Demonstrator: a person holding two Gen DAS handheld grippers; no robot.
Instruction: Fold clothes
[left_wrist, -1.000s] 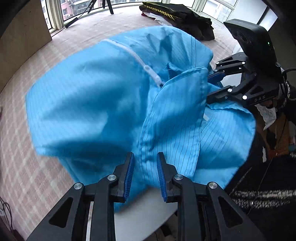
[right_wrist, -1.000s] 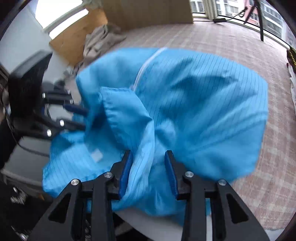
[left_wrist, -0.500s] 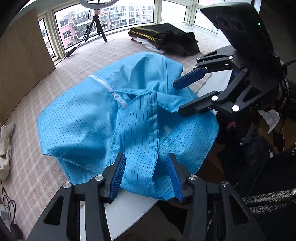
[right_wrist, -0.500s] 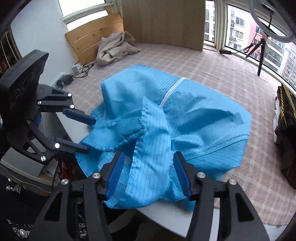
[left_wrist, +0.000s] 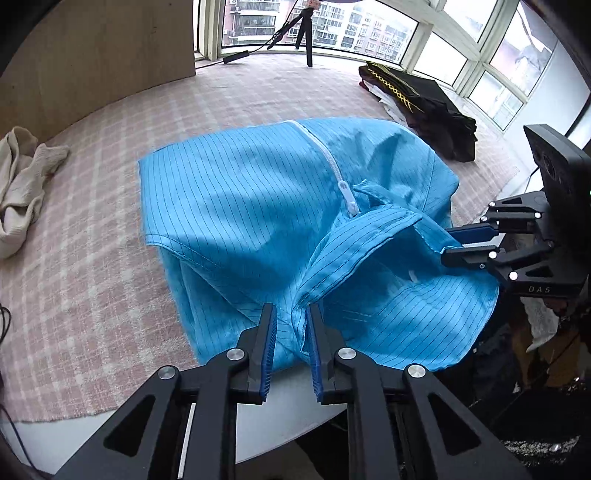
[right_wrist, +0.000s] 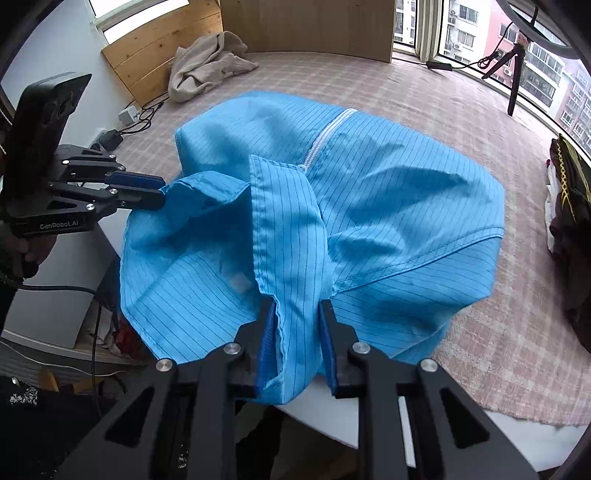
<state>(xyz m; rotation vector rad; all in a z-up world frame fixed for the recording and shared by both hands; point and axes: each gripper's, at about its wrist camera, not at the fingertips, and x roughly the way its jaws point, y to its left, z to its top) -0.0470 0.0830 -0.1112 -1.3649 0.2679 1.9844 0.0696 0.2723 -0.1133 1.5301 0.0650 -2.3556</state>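
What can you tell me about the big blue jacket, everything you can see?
The blue jacket is thin, shiny-looking cloth with fine dark pinstripes and a white zipper closed down its middle. It lies rumpled on a pink checked cloth over a white table, with its near part spilling past the table edge. The collar end is lifted and bunched. The left gripper pinches one fold of the collar and the right gripper pinches another.

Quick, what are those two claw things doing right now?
Left gripper: closed on the blue pinstriped zip-up garment.
Right gripper: closed on the same garment's near edge.
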